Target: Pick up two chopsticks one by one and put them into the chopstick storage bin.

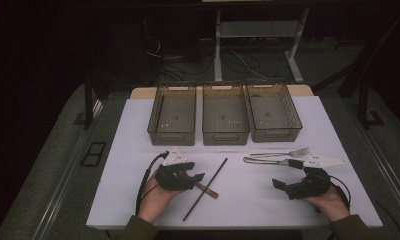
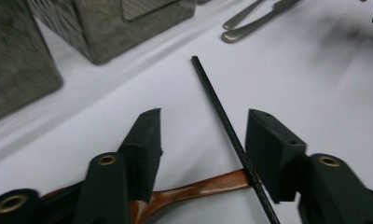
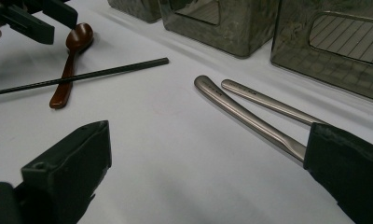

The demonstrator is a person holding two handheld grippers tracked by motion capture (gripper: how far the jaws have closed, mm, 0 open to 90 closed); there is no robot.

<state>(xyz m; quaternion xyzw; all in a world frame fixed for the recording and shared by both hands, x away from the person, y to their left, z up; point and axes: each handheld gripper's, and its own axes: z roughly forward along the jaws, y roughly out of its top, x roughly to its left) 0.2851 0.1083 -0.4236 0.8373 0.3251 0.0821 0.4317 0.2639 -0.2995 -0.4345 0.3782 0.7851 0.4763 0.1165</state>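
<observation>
The left gripper (image 1: 195, 176) hovers with its jaws spread wide over the brown wooden spoon (image 2: 194, 190), which lies on the white table (image 1: 138, 130) under a black chopstick (image 1: 206, 188) (the stick crosses its handle). The right gripper (image 1: 280, 186), jaws also spread, holds nothing beside a metal fork (image 1: 280, 154) and knife (image 1: 268, 161). Three mesh bins (image 1: 224, 120) stand behind.

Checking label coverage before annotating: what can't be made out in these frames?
- Wooden spoon: bowl end hidden under the left gripper in the left gripper view.
- Black chopstick: far end cut off by the left edge of the right gripper view.
- Fork and the utensil beside it: its head is covered by the right gripper's grey plate in the high view; type unclear.
</observation>
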